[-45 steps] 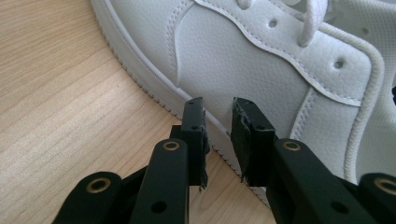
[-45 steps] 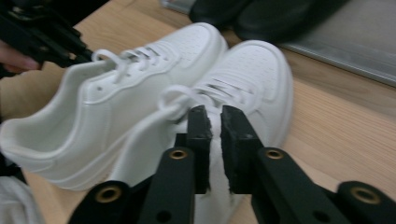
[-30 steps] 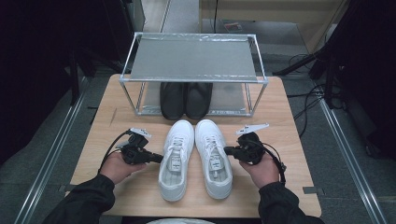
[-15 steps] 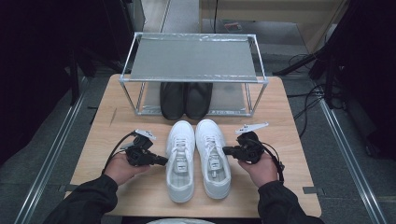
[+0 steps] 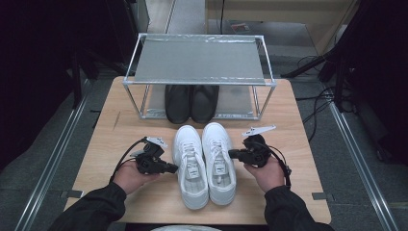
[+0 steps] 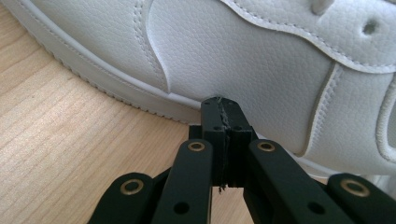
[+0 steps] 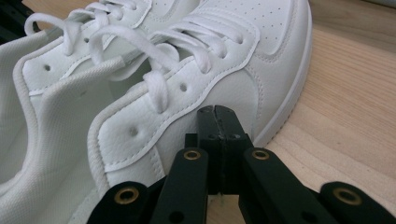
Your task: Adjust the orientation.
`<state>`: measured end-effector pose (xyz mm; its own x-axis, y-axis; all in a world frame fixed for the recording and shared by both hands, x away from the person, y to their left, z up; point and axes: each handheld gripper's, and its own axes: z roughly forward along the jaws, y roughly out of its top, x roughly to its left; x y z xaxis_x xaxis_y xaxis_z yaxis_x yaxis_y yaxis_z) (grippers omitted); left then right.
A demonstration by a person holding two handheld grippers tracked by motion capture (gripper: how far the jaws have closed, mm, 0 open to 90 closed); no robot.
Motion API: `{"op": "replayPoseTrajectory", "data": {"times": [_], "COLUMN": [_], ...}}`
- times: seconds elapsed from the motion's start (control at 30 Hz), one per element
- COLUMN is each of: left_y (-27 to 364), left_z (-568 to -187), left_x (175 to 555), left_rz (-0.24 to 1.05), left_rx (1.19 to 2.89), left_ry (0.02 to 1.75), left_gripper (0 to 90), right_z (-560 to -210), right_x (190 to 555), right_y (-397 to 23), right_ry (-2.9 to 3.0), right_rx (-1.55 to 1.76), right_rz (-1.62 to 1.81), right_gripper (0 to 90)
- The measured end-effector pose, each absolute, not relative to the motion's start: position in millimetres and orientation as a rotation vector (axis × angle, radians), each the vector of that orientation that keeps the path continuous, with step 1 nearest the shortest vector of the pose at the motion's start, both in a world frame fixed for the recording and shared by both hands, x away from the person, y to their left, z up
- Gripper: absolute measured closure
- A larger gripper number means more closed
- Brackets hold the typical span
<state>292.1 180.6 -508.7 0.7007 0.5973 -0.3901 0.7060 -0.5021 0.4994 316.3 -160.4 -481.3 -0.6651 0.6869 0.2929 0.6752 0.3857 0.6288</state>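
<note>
Dark floor and cables surround a wooden worktop point(image 5: 308, 144) where a metal shoe rack point(image 5: 199, 82) stands at the far edge, a pair of black shoes point(image 5: 191, 102) tucked on its lower level. Nearer the person, a pair of white sneakers point(image 5: 204, 163) lies side by side, toes toward the rack and heels toward the person, so their long axis runs straight away from the body. The left gripper point(image 5: 172, 168) points inward at the outer flank of the left sneaker point(image 6: 243, 56), its jaws closed on nothing and their tips touching or just short of the leather above the sole. The right gripper point(image 5: 232, 154) mirrors it on the other side, jaws likewise shut and empty, tips at the flank of the right sneaker point(image 7: 224, 70) below the laces. Each hand is therefore nearest its own shoe, and the pair sits squeezed between the two tips, so a push toward the rack would likely run along the shoes' length.
</note>
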Motion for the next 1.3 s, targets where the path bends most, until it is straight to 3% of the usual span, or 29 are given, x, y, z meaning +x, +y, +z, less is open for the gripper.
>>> {"op": "replayPoseTrajectory", "data": {"times": [0.23,0.53,0.8,1.0,1.3], "left_y": [168,146,158,172,186], "left_z": [-512,-514,-502,-494,-483], "left_x": [289,284,284,285,282], "left_rz": [-0.287,-0.286,-0.219,-0.192,-0.179], "left_rx": [2.25,2.248,2.203,2.185,2.155], "left_ry": [0.955,0.887,0.868,0.881,0.872], "left_gripper": [90.0,90.0,77.1,63.7,50.9], "right_z": [-481,-480,-463,-447,-441], "right_x": [326,338,330,313,290], "right_y": [-160,-178,-181,-177,-170], "right_ry": [2.561,2.472,2.425,2.409,2.43], "right_rx": [1.27,1.347,1.29,1.215,1.172], "right_rz": [1.136,1.136,1.236,1.311,1.368], "right_gripper": [90.0,90.0,85.4,76.3,67.5]}}
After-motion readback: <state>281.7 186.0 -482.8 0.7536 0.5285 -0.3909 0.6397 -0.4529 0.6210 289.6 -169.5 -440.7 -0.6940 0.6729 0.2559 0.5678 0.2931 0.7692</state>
